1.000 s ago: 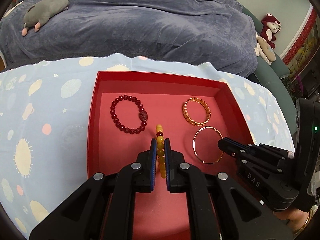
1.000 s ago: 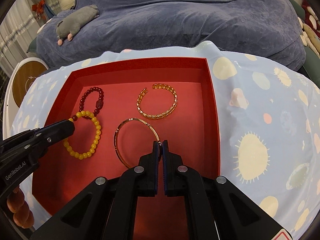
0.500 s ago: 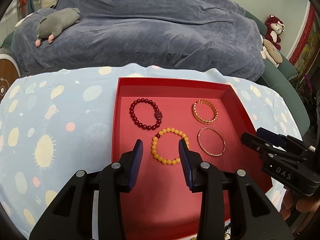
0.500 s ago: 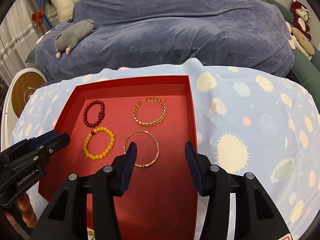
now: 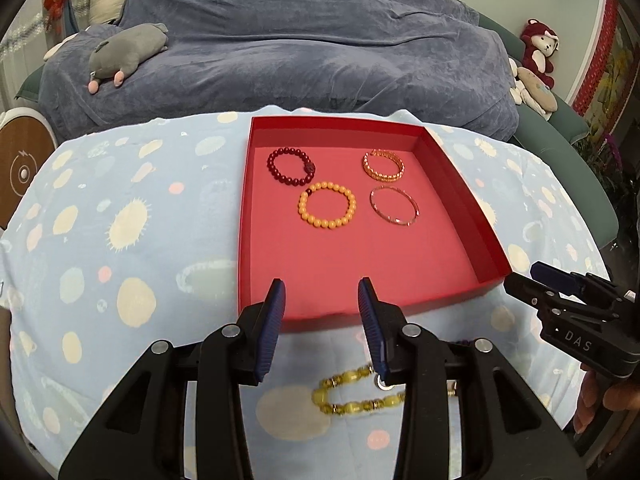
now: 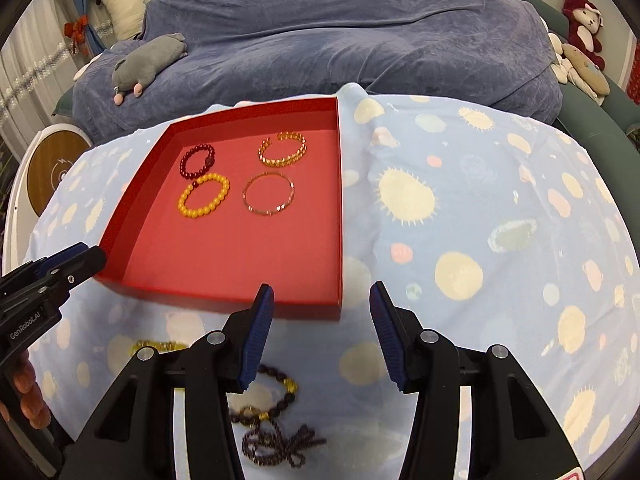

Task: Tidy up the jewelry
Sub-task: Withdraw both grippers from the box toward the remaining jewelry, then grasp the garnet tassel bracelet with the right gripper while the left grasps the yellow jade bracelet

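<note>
A red tray lies on the patterned cloth. Inside it are a dark red bead bracelet, a yellow bead bracelet, a gold chain bangle and a thin rose-gold bangle. My left gripper hovers over the tray's near edge, its jaws opening with nothing between them. My right gripper stands open and empty at the tray's near right corner. On the cloth below lie a yellow-green bead bracelet and a dark bead string with a tassel.
The light blue cloth with pale spots covers the table. Behind it stands a sofa under a blue-grey cover with a grey plush toy. More plush toys sit at the far right, and a round wooden disc stands at the left.
Both grippers opened, leaving the yellow bead bracelet and the thin bangle lying in the tray, then drew back and up to the tray's near edge. Loose jewellery on the cloth came into view.
</note>
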A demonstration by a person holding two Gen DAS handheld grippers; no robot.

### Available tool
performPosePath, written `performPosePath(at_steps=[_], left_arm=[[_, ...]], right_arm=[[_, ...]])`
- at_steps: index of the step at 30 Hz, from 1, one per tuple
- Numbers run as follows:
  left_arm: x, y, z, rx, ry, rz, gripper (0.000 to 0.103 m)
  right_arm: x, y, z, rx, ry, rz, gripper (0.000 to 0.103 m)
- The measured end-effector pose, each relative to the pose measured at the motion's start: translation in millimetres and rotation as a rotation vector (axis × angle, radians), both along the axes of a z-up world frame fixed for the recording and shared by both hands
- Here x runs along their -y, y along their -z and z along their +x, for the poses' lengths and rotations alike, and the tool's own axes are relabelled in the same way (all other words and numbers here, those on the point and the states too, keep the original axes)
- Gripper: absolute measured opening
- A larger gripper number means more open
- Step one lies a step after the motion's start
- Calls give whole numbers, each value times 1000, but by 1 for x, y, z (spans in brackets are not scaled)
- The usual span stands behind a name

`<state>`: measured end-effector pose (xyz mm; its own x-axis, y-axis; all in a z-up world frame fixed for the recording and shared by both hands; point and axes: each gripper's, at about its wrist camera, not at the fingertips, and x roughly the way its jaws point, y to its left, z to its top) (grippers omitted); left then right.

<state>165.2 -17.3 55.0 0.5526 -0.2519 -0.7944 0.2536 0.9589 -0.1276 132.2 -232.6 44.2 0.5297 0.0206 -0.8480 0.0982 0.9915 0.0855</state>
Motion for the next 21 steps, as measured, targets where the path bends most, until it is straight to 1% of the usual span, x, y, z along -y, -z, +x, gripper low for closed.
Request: performPosePath(at_steps=[1,5,11,15,21], left_arm=[[-1,3,-7,-7,-5,5,40],[-2,18,-34,-40,-12,25,40],[-9,34,-62,-88,-47,9,40],[-13,39,-72,-105,-64,-9,41],[-15,42,-71,-113,-85,-18,45]], right_arm=[[0,2,-7,-7,1,2,49],[-3,13,-37,-32,8,11,49],[-10,27,-68,-65,13,39,49],[-16,34,-76,-83,15,58,49],[-18,43,-69,-91,37,75,47]])
